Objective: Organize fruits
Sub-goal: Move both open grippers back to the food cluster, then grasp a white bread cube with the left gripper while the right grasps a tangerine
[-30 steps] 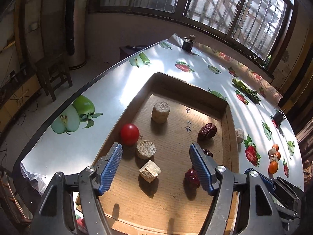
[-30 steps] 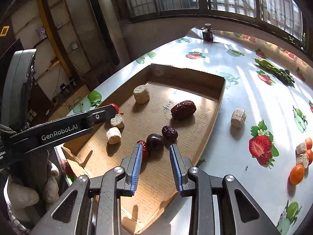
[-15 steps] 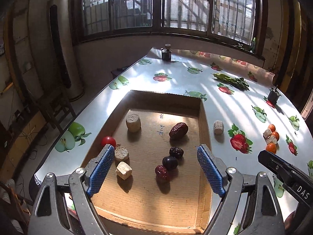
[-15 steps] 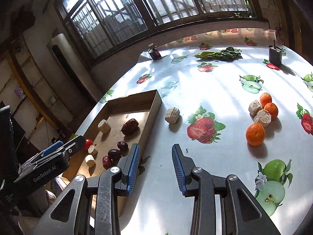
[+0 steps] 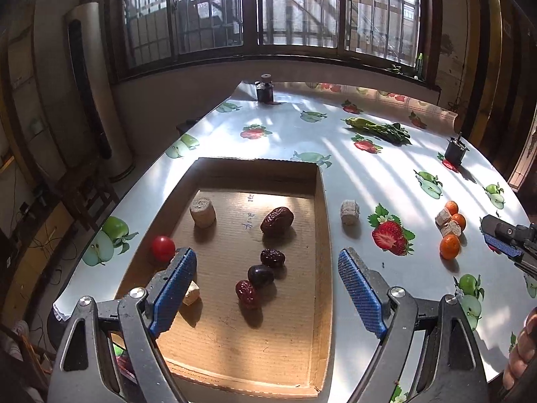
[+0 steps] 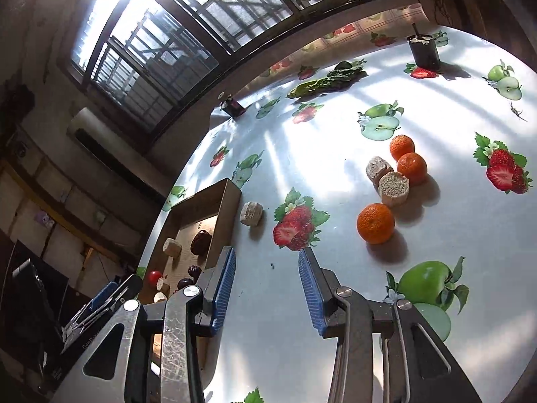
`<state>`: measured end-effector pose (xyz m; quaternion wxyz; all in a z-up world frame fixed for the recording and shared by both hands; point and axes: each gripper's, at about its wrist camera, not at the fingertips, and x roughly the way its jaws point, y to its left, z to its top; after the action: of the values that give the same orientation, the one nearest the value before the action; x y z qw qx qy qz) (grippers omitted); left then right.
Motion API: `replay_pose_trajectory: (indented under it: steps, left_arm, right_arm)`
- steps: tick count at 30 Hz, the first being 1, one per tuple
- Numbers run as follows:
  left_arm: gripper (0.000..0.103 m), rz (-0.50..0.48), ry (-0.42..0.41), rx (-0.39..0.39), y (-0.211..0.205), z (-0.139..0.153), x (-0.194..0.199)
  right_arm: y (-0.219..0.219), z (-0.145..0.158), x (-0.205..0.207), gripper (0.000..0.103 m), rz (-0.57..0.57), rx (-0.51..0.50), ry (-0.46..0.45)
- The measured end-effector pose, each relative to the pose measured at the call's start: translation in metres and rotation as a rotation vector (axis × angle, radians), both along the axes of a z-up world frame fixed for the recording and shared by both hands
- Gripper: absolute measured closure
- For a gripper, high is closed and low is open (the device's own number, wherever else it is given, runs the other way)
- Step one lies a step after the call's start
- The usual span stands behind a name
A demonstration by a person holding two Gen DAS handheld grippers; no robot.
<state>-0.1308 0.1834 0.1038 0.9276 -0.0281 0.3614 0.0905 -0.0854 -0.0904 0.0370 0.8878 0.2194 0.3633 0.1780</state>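
Note:
A shallow cardboard tray lies on the table. It holds a large red date, two smaller dates, a dark plum, a red cherry tomato and beige biscuit chunks. My left gripper hovers open and empty over the tray's near end. Three oranges and two biscuit chunks lie on the cloth to the right. My right gripper is open and empty above the cloth, left of and nearer than the closest orange. One biscuit chunk lies beside the tray.
The table wears a fruit-print cloth. A leafy green vegetable lies at the back. A dark jar stands at the far edge and a small dark cup at the right. The left edge drops to the floor.
My right gripper has swung from over the tray to the right toward the oranges and opened wider. My left gripper has pulled back and higher, staying open.

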Motion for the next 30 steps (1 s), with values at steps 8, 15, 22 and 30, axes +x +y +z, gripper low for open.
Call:
replay_pose_trajectory:
  steps: [8,15,22,30]
  left_arm:
    - [0.017,-0.084,-0.033,-0.079,-0.022,0.027,0.032]
    - [0.017,-0.234,0.031,-0.092,-0.072,0.015,0.087]
    - [0.02,-0.297,0.223,-0.05,-0.096,-0.048,0.148]
    - [0.034,-0.255,0.343,-0.034,-0.09,-0.087,0.184]
  right_arm:
    - [-0.094,0.096,0.016,0.055,-0.266,-0.234,-0.204]
    - [-0.103,0.07,0.053,0.047,-0.241,-0.235,-0.118]
    - [-0.068,-0.007,0.076,0.048,-0.106,-0.189,0.04]
    - [-0.037,-0.032,0.072,0.048,0.002,-0.186,0.068]
